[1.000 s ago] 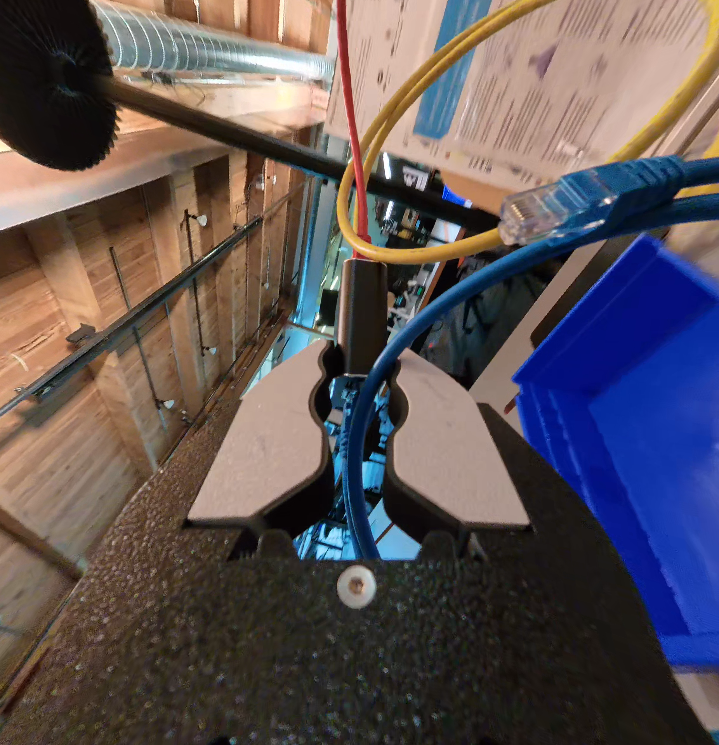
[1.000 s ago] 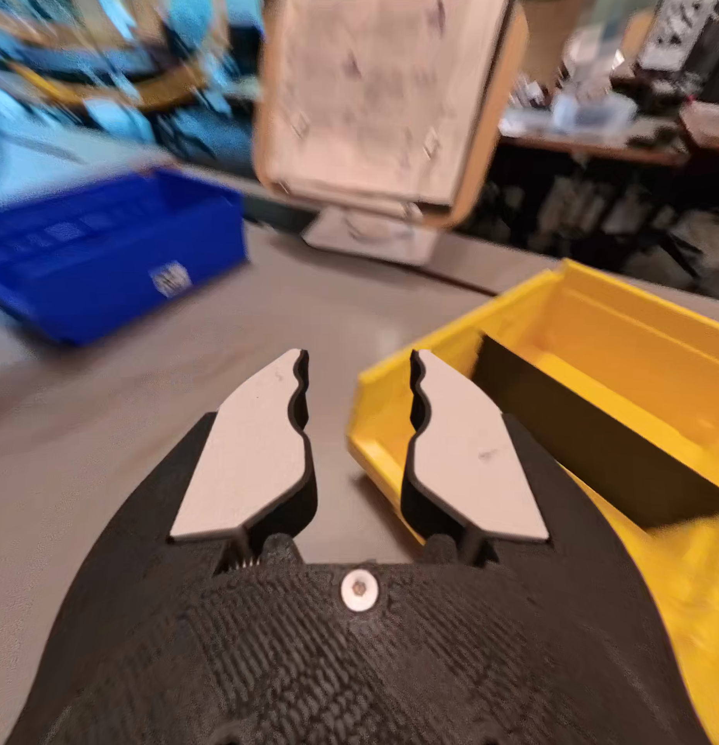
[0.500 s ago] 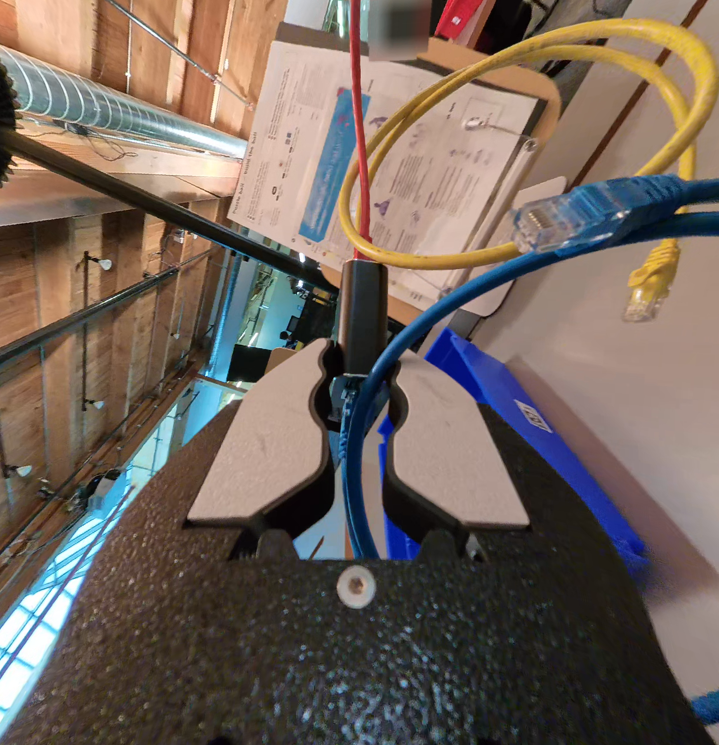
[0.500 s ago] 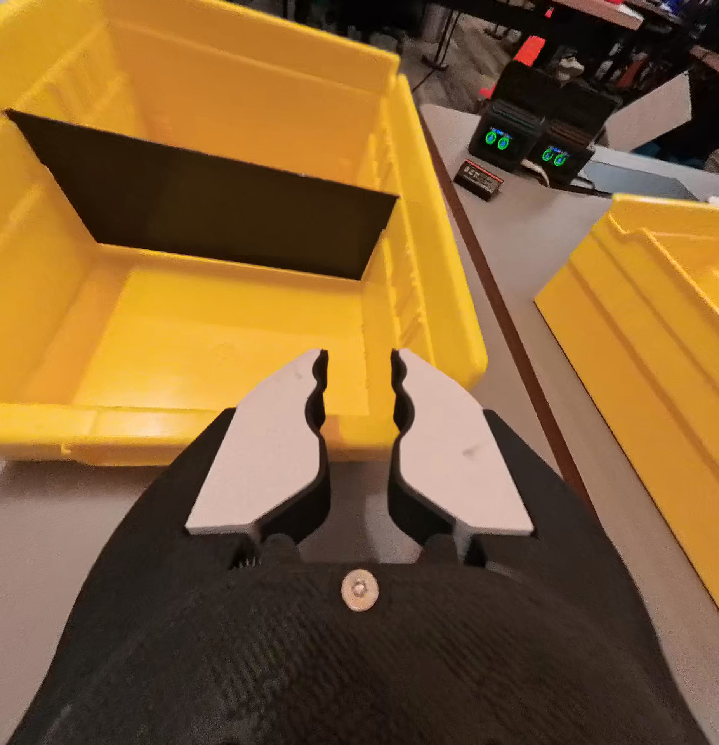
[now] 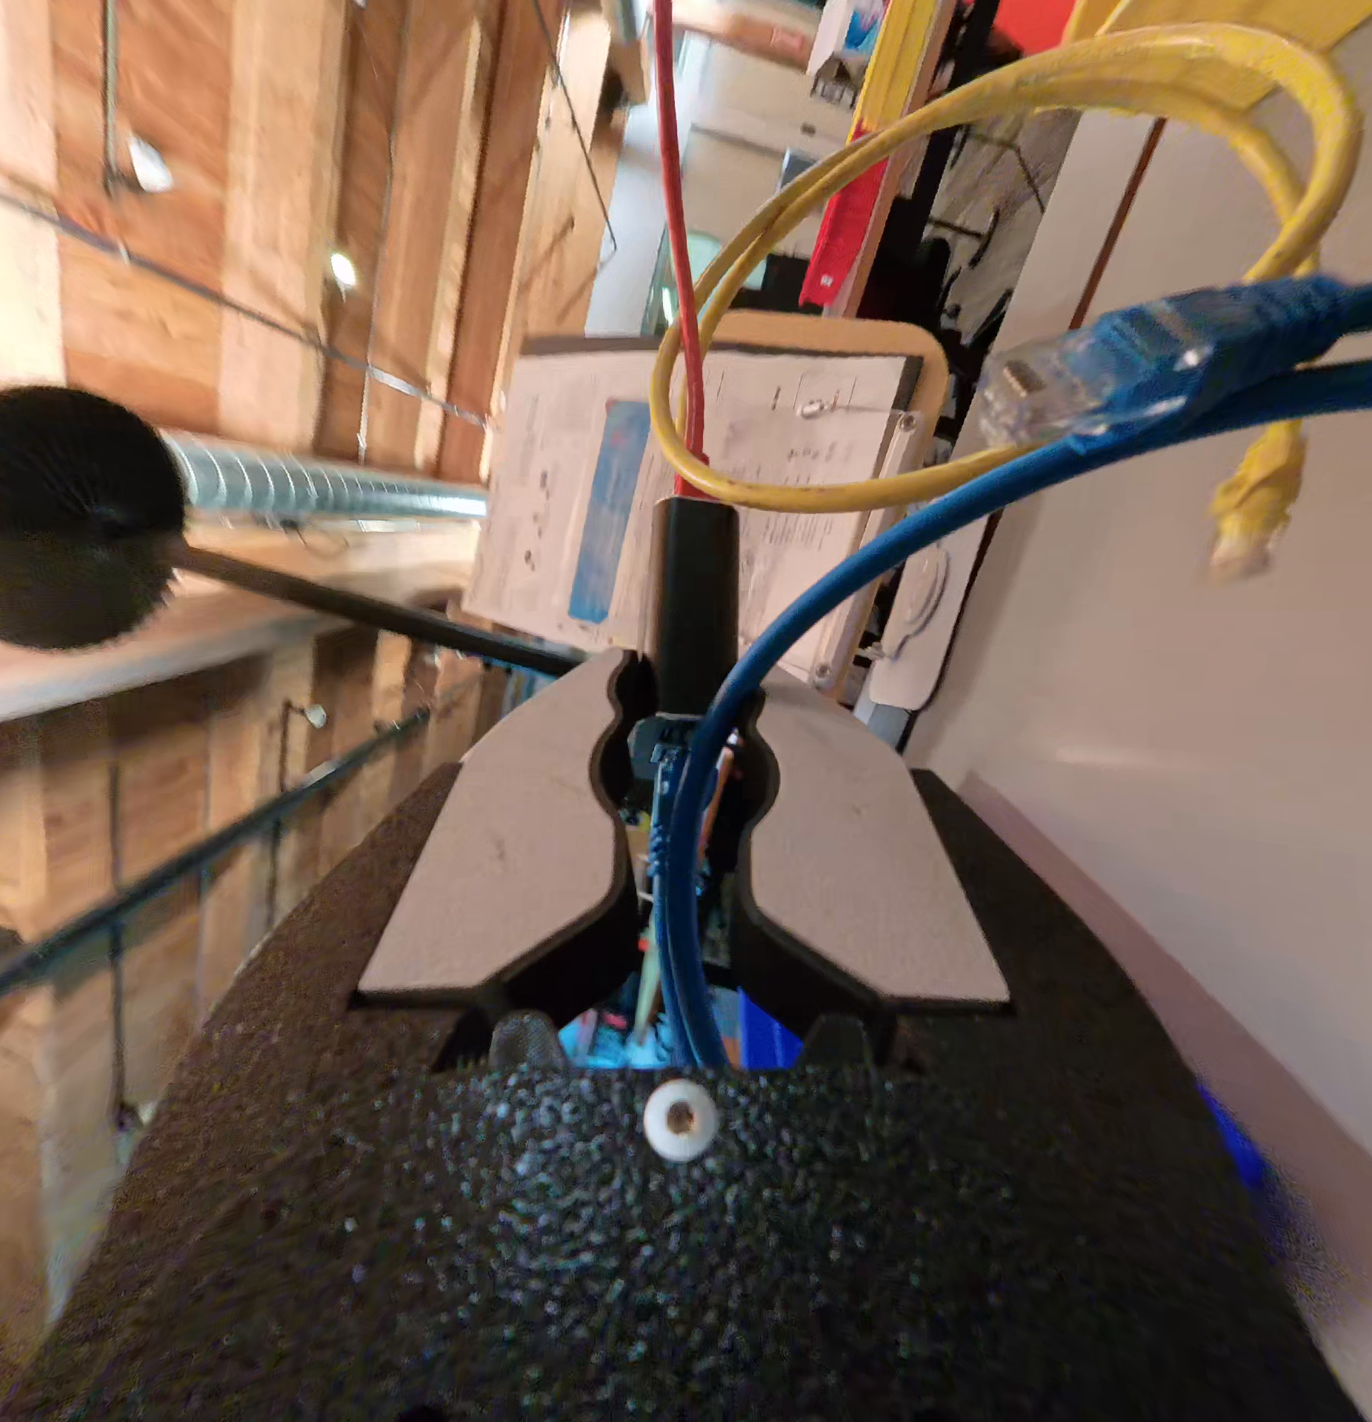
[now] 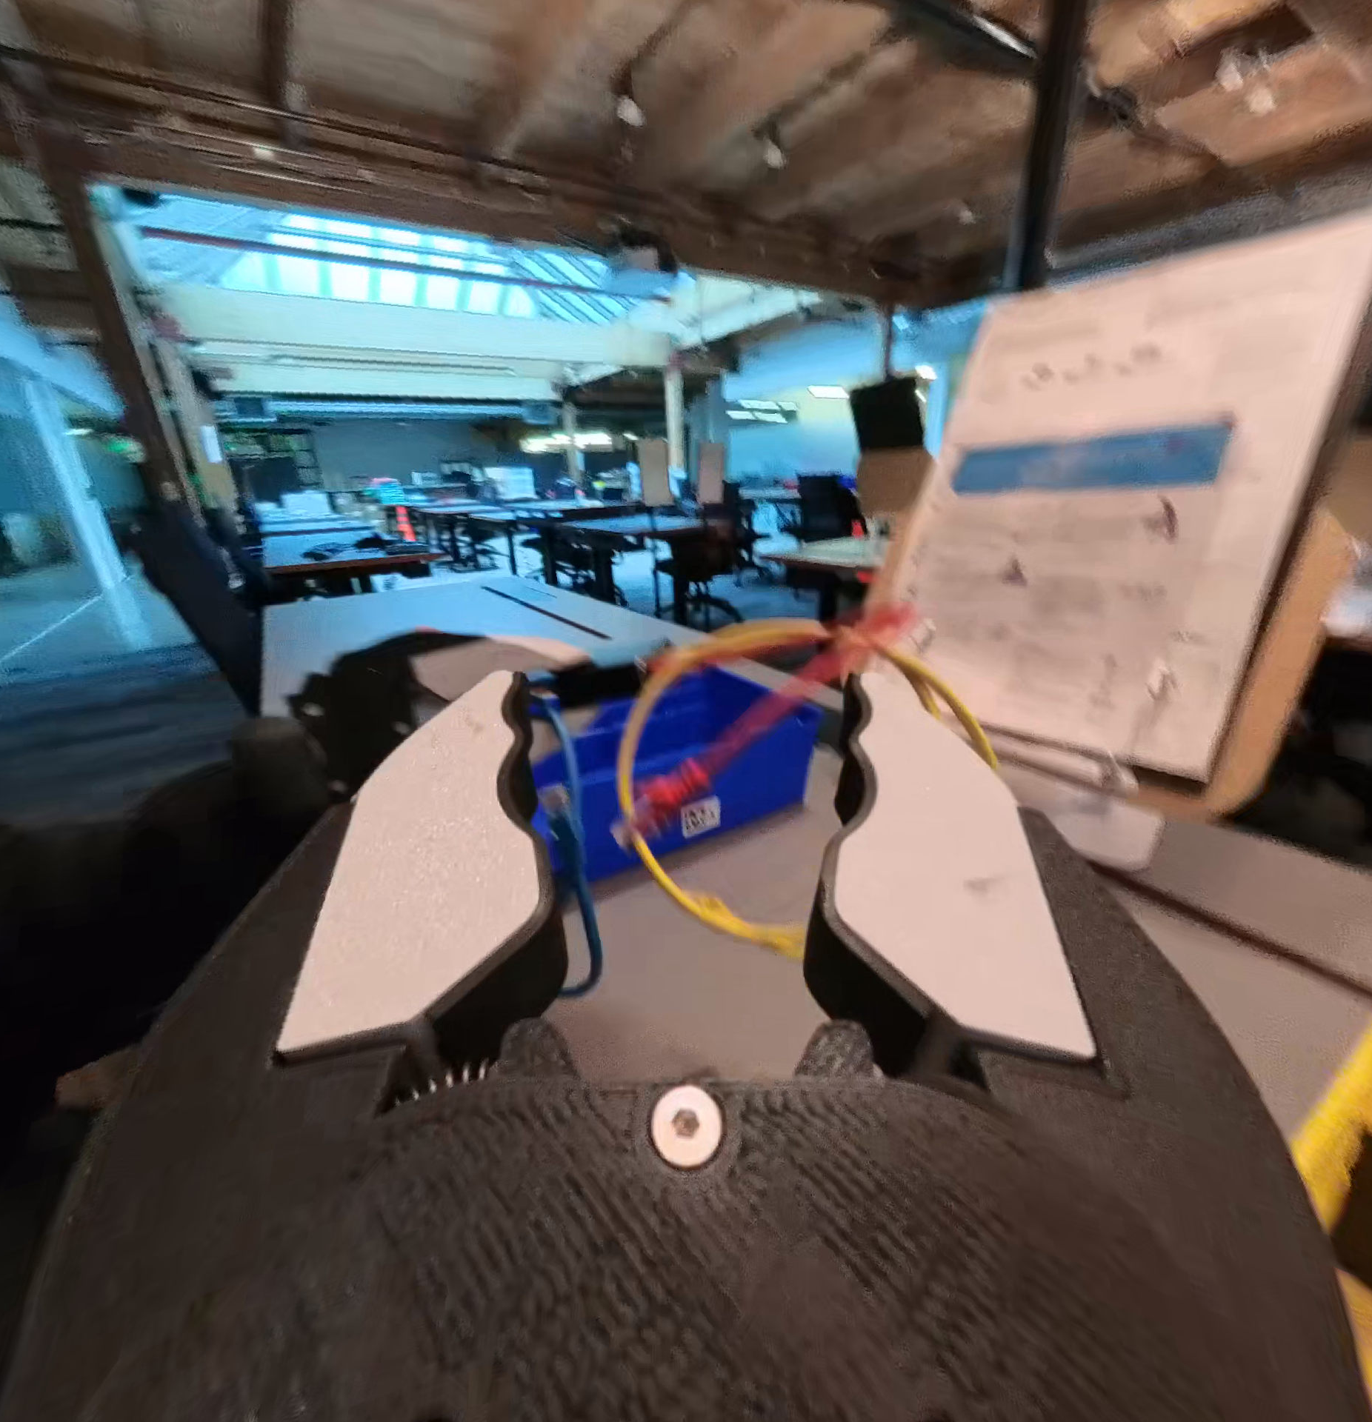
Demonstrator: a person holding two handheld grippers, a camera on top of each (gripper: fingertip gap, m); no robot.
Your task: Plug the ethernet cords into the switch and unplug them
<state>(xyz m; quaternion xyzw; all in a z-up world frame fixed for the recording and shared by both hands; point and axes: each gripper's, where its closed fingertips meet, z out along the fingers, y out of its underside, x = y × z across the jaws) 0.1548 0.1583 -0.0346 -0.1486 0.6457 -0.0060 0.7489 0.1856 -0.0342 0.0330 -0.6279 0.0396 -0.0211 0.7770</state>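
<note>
My left gripper [image 5: 687, 677] is shut on a small black switch [image 5: 696, 600] and holds it in the air, turned on its side. A red cord [image 5: 679, 231], a looped yellow cord [image 5: 821, 185] and a blue cord [image 5: 821, 600] run from the switch. The blue plug [image 5: 1091, 369] and the yellow plug [image 5: 1252, 508] hang free at the right. My right gripper [image 6: 683, 685] is open and empty, pointing at the blurred dangling yellow cord [image 6: 637, 739], red cord [image 6: 744, 739] and blue cord [image 6: 579, 869]. The left gripper [image 6: 437, 662] shows beyond it.
A blue bin [image 6: 714, 762] sits on the grey table [image 6: 706, 985] behind the cords. A clipboard stand with a printed sheet [image 6: 1129, 539] stands at the right, also in the left wrist view [image 5: 783, 431]. A yellow bin's edge [image 6: 1352, 1093] is at the lower right.
My right gripper has swung away from the yellow bins to face the hanging cords and has opened wider. My left gripper has turned but keeps its hold on the switch.
</note>
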